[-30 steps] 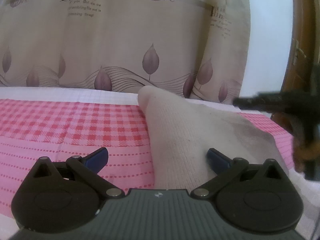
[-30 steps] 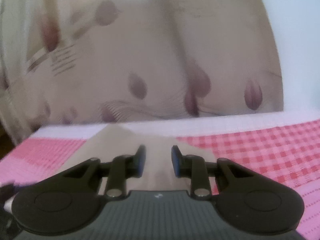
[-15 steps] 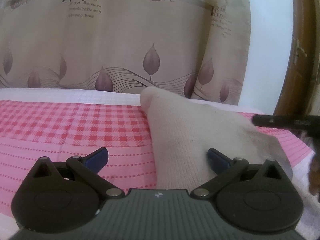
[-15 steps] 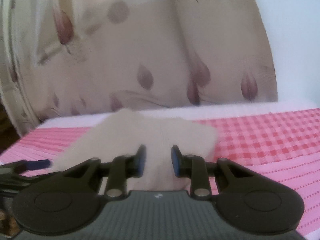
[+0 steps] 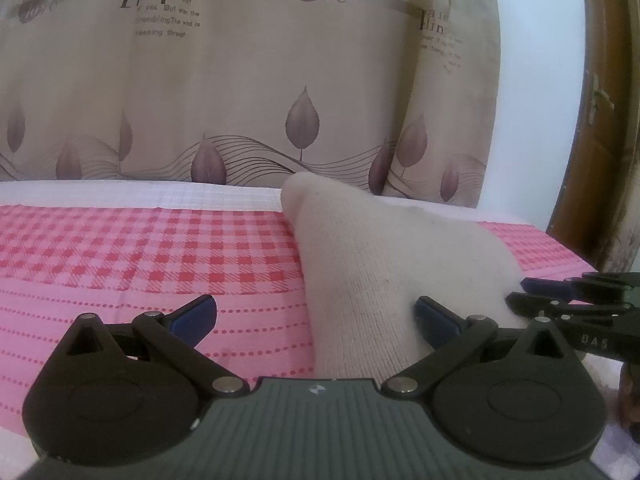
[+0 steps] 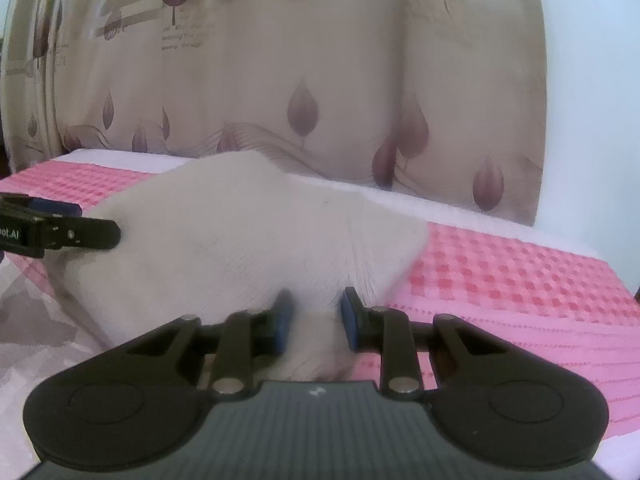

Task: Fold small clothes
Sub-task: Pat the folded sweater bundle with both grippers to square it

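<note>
Beige curtain (image 5: 248,92) printed with purple leaves and lettering hung behind the bed in the left wrist view, with a brown wooden door (image 5: 600,128) at the right edge. A pink checked sheet (image 5: 120,248) covered the bed, its far border white. On it lay a cream knitted sock (image 5: 360,272), running from a rounded end near the white border down toward the camera and under the gripper body. The left gripper (image 5: 316,314) had its blue-padded fingers (image 5: 196,314) spread wide; the sock lay between them, close to the right-hand pad and well apart from the left one, and neither pad clearly pressed on it. At the right edge the right gripper (image 5: 544,290) reached in sideways, its black fingertip just beside the sock's right edge.

From the right wrist view the same curtain (image 6: 320,80) filled the background, slightly blurred, above the pink checked sheet (image 6: 520,280). The sock (image 6: 248,240) spread broadly across the middle of the frame. The right gripper (image 6: 316,320) had its fingers (image 6: 282,320) drawn fairly close together, with a bunched part of the sock rising between the two blue pads; both pads appeared to touch the fabric. The left gripper (image 6: 68,228) entered from the left edge, its tip at the sock's left edge.
</note>
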Demonstrator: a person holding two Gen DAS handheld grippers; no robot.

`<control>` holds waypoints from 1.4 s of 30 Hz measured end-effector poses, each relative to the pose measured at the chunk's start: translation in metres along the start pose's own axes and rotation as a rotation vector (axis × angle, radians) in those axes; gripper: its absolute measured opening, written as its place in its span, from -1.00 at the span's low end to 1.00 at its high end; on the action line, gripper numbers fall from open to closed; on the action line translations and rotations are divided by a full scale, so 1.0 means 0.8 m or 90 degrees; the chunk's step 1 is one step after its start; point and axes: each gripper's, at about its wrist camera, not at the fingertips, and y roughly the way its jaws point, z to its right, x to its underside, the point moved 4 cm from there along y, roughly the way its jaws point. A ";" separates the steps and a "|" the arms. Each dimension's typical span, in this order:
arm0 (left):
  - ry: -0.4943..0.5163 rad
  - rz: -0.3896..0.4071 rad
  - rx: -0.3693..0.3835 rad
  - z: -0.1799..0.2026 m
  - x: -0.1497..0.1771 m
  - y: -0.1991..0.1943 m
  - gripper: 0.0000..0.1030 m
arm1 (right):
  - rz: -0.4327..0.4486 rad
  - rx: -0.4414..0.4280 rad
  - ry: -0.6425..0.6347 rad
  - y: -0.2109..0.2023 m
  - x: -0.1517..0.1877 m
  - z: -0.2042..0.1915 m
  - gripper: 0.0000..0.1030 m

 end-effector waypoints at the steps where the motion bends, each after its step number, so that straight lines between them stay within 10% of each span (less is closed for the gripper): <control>1: 0.001 -0.001 -0.001 0.000 0.000 0.000 1.00 | 0.000 0.000 0.002 0.000 0.000 0.001 -0.49; 19: 0.005 -0.001 -0.003 0.001 0.000 -0.001 1.00 | 0.003 0.039 -0.024 -0.003 0.001 -0.013 -0.33; 20: 0.005 -0.001 -0.003 0.001 0.000 -0.001 1.00 | 0.002 0.048 -0.024 -0.003 0.001 -0.014 -0.19; 21: 0.004 -0.002 -0.004 0.001 0.000 -0.001 1.00 | -0.001 0.077 -0.021 -0.002 0.002 -0.012 0.60; 22: 0.004 -0.003 -0.005 0.000 0.000 -0.001 1.00 | -0.015 0.123 -0.003 0.000 0.002 -0.007 1.00; 29: 0.003 -0.005 -0.001 -0.001 0.000 0.000 1.00 | -0.017 0.122 0.078 -0.002 0.001 0.012 1.00; 35: -0.002 -0.004 -0.001 -0.002 0.000 0.000 1.00 | 0.104 0.088 0.051 -0.062 -0.032 -0.032 0.95; 39: -0.018 0.007 0.000 -0.006 -0.001 -0.004 1.00 | 0.038 0.017 -0.010 -0.055 -0.026 -0.074 0.02; 42: -0.056 0.023 0.005 -0.019 -0.002 -0.010 1.00 | -0.077 0.004 -0.007 -0.020 0.013 -0.070 -0.05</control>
